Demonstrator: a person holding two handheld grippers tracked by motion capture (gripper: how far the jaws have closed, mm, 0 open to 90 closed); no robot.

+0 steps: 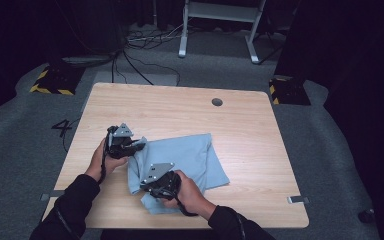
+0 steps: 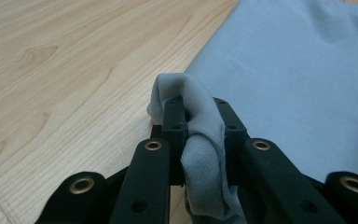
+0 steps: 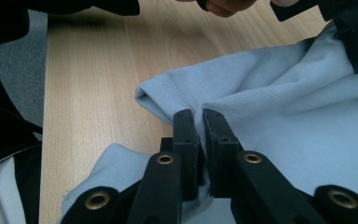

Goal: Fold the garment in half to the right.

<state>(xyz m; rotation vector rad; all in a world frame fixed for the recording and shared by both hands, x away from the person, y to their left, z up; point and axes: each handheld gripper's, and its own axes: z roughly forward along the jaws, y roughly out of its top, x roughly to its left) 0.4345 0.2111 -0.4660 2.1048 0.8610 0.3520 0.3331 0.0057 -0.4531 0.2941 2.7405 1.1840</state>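
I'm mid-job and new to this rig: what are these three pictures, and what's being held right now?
No robot arm here: a person holds a two-jaw gripper in each hand at a wooden table. The high view looks down from above. There the left gripper and the right gripper both work on a light blue cloth, partly folded. Each of the other two pictures comes from a camera riding on one gripper, looking along its black jaws. The left gripper view shows jaws shut on a bunched edge of the cloth; the right gripper view shows jaws pinching a fold near a stitched hem.
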